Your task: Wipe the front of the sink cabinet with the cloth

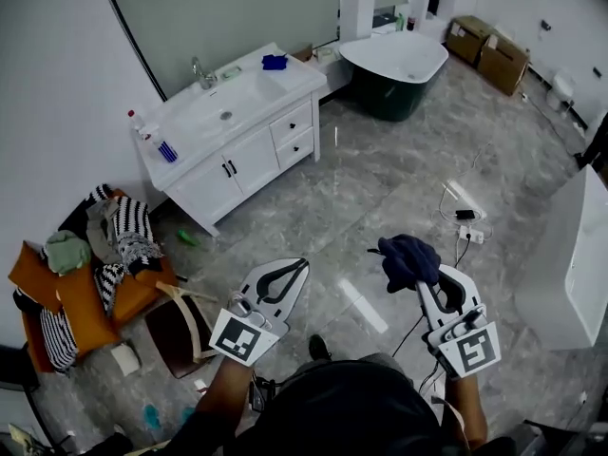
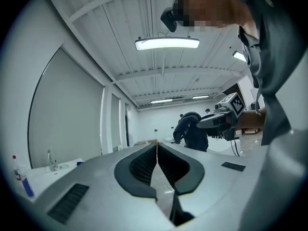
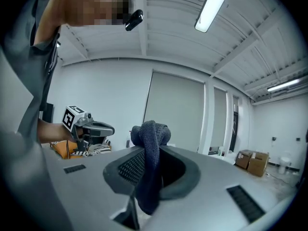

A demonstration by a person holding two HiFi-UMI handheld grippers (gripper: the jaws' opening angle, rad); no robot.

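**Q:** Where is the cloth?
**A:** The dark blue cloth [image 1: 408,257] is bunched up in the right gripper [image 1: 423,281]. The jaws are clamped on it, and one end hangs down between them.

**Q:** And the other claw?
**A:** The left gripper [image 1: 300,266] has its jaws pressed together, with nothing between them.

**Q:** Where is the cabinet?
**A:** The white sink cabinet [image 1: 249,160] stands against the wall, across a grey marble floor [image 1: 380,188]. It is well apart from both grippers, and its doors and drawers are closed.
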